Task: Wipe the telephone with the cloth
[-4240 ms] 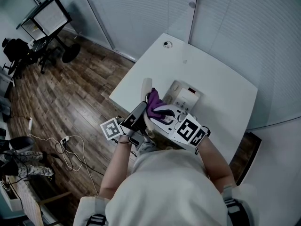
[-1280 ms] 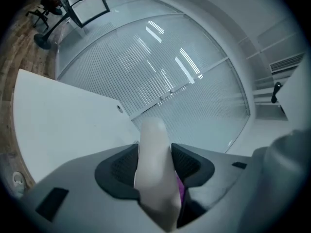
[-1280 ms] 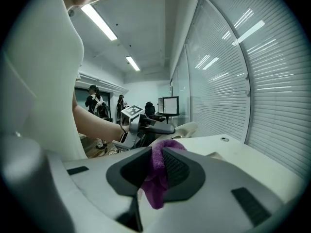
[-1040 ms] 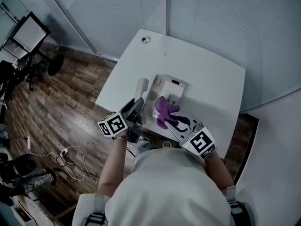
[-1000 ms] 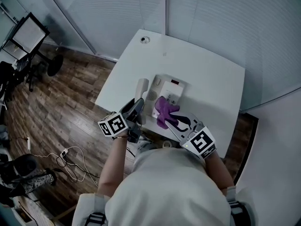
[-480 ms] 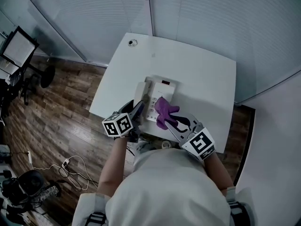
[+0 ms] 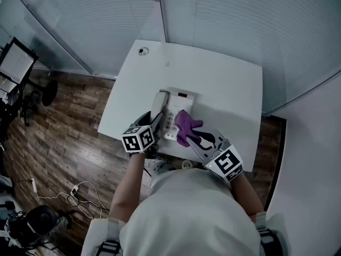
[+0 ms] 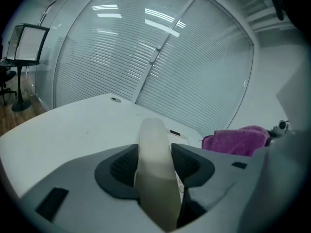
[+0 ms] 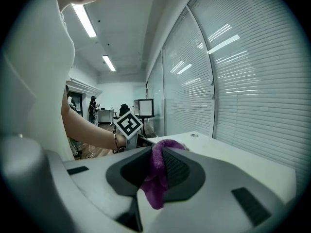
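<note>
A white telephone (image 7: 176, 113) sits near the front edge of the white table (image 7: 224, 84). My left gripper (image 7: 154, 122) is shut on its pale handset (image 7: 158, 104), which lies along the phone's left side; I cannot tell whether it rests in the cradle. In the left gripper view the handset (image 8: 154, 174) fills the gap between the jaws of my left gripper (image 8: 154, 166), with the phone base (image 8: 178, 135) just behind. My right gripper (image 7: 191, 135) is shut on a purple cloth (image 7: 186, 122) that lies over the phone's right half. The cloth (image 9: 158, 178) hangs between the pads.
A round cable grommet (image 7: 142, 51) sits at the table's far left corner. Glass walls with blinds (image 7: 224, 20) close the far side. Wooden floor (image 7: 64, 121) lies left of the table, with a stand and screen (image 7: 13, 63) further off. The person's body is close against the table's front edge.
The left gripper has carried the handset from a spot left of the phone, apart from it, rightward and down against the phone's left side. The right gripper with the cloth has hardly shifted.
</note>
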Available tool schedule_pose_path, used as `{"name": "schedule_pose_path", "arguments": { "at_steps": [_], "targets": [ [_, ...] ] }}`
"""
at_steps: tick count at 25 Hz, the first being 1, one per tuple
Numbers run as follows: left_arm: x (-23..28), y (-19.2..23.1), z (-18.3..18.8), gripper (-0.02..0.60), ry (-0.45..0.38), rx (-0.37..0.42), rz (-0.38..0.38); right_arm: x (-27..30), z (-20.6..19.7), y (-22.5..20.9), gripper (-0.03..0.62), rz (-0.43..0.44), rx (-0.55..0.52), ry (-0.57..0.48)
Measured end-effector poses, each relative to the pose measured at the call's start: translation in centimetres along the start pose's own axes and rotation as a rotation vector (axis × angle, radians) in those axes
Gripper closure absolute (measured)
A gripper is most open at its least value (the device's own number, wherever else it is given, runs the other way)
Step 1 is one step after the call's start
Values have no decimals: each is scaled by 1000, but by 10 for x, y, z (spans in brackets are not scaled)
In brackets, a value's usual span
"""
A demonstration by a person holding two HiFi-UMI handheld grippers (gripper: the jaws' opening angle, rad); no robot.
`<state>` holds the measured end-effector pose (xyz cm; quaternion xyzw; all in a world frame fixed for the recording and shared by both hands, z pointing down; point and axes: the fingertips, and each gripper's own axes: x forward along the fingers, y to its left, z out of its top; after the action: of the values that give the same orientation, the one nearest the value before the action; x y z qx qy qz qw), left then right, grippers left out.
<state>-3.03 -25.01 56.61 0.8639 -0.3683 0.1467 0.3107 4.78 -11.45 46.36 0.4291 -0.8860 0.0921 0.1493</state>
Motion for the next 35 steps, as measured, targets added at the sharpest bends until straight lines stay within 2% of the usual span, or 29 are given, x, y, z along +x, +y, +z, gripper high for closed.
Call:
{"name": "schedule_pose_path", "arguments": {
  "at_steps": [7,17,22,30,35],
  "targets": [
    [8,-1,5,357,26,105,36,-3,0,-4,514,-16,16,1],
    [20,-3,-2,357,69,175,85,-10,-4,-10,514,-37,28,-2],
    [20,-4,-4,356,65,167,88,-12,-14,-14,514,-40,27,19],
    [19,-4,-15,355,89,141,83,-12,-8,-16,514,-11,23,0],
    [14,-7,-13,310,47,104,90,-15,-11,-16,514,7,24,3]
  ]
}}
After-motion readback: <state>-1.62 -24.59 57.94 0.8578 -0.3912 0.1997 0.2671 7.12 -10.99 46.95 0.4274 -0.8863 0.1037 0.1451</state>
